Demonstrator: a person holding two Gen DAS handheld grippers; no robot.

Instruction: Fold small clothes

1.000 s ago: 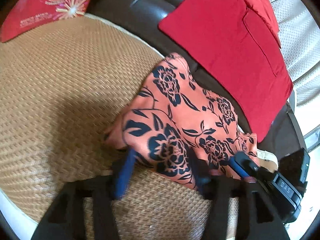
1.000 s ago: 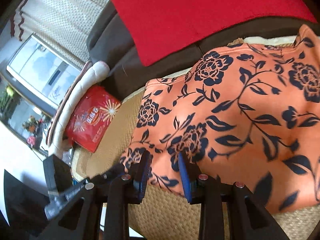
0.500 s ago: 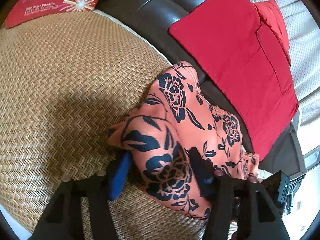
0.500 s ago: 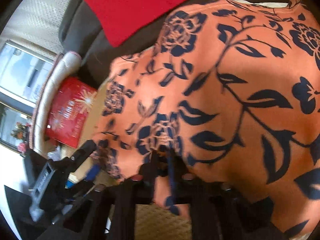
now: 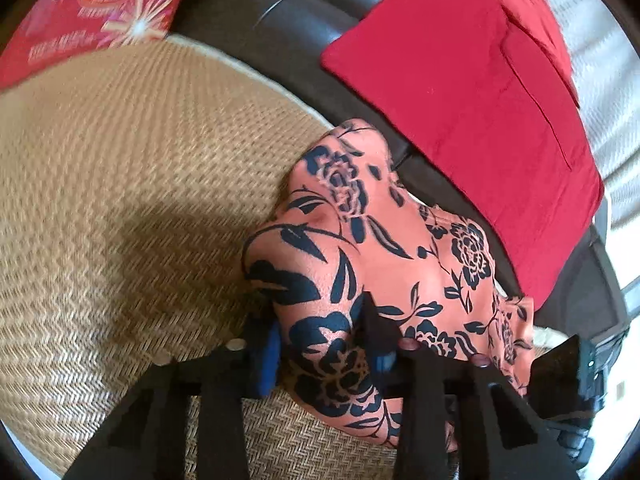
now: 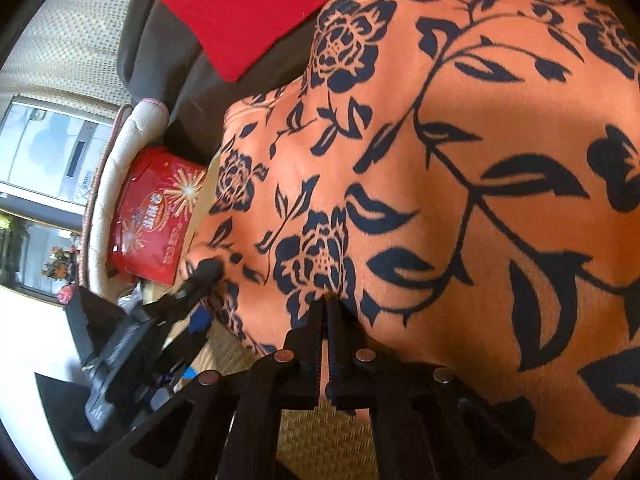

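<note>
So my right gripper (image 6: 325, 312) has its jaws squeezed tight together on the near edge of the orange flowered garment (image 6: 460, 168), with a thin pinch of the fabric caught between the pads and the rest of the cloth spreading up and away from it, filling most of that view. My left gripper (image 5: 324, 336) is closing right now, and a bunched fold of the same garment (image 5: 360, 248) sits between the two blue-padded fingers (image 5: 267, 354); the cloth looks squashed in there, the left pad touching it, but I can't really tell how hard the other one presses. From the right side I can also spot the left gripper (image 6: 200, 284) poking at the garment's far left corner. The garment lies draped on a woven straw mat (image 5: 120, 208), bulging up rather than flat, its far end reaching the dark brown sofa back (image 5: 280, 28). A red cushion (image 5: 472, 108) leans on that sofa just behind the cloth, and a red printed bag (image 5: 92, 12) sits at the far edge of the mat, well apart from the garment. Everything's a bit blurry in the left view.
</note>
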